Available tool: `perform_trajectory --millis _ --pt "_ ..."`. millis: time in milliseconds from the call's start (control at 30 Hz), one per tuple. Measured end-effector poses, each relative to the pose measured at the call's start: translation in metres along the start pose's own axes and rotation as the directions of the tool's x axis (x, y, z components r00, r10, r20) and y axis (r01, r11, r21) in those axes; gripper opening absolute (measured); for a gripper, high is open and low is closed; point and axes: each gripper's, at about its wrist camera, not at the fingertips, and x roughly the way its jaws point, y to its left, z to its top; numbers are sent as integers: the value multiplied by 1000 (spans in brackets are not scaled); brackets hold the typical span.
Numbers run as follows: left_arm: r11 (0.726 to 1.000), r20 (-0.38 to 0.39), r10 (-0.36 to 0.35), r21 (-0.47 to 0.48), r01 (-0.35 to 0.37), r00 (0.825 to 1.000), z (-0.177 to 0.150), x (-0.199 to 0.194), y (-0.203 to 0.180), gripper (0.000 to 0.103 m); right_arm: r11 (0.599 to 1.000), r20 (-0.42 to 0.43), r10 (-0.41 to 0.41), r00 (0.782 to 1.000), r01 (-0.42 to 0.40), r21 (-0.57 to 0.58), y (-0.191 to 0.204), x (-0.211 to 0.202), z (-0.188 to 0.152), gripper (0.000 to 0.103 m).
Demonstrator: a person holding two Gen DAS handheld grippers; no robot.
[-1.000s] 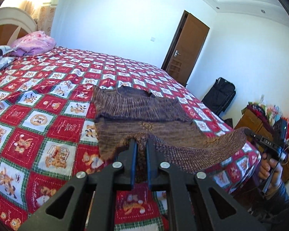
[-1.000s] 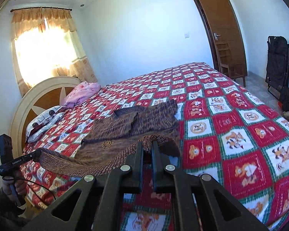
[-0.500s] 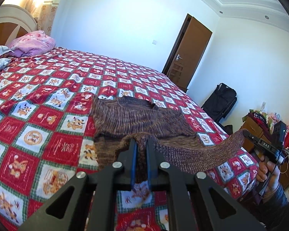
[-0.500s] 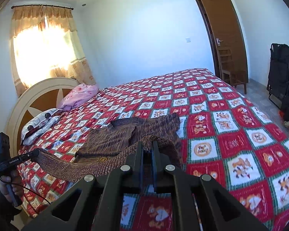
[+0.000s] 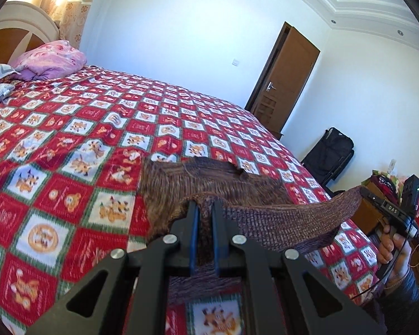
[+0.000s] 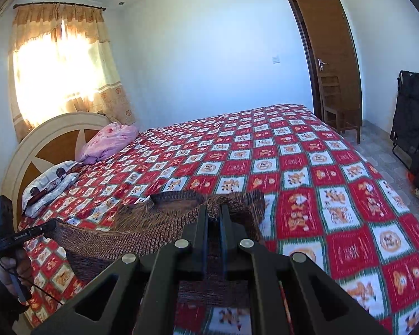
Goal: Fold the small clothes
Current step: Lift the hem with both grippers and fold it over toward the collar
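A small brown knitted sweater (image 5: 209,184) lies on the red patterned bedspread (image 5: 69,145), its near hem lifted off the bed. My left gripper (image 5: 204,209) is shut on one corner of that hem. At the far right of the left wrist view my right gripper (image 5: 361,192) grips the opposite corner, the hem stretched taut between the two. In the right wrist view my right gripper (image 6: 213,212) is shut on the sweater (image 6: 164,212). My left gripper (image 6: 51,224) shows at the left edge, held by a hand. The lifted hem hides much of the garment's body.
Pink bedding (image 5: 50,61) and patterned pillows (image 6: 47,184) lie by the headboard (image 6: 50,139). A brown door (image 5: 287,72) stands at the far wall, with a wooden chair (image 6: 340,106) beside it. A black folded item (image 5: 332,153) and a cluttered cabinet (image 5: 377,189) stand right of the bed.
Both grippers have carried the held hem forward over the sweater's body toward its collar. Less of the garment's lower part now shows on the bed. Neither grip has changed.
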Motion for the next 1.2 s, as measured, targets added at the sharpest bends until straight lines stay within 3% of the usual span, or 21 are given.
perform_trajectory --millis 500,767,1000,1133,1167,1200 --pt "999 -26 35 -37 -36 999 47 75 24 9 998 -53 -62 997 63 15 -10 89 32 6" --pt "995 -98 71 -67 -78 993 52 129 47 9 995 -158 -97 983 102 23 -27 163 33 7" --pt "992 -148 89 -72 -100 985 49 167 60 10 990 -258 -132 957 140 12 -41 227 26 7" --pt "983 -158 120 -122 -140 980 52 182 72 14 991 -291 -120 949 133 27 -49 262 26 10" --pt "979 -156 125 -140 -147 980 53 184 76 17 987 -283 -149 947 162 22 -52 269 27 12" --pt "975 -157 125 -164 -150 980 55 185 82 28 985 -280 -161 947 173 21 -52 272 27 19"
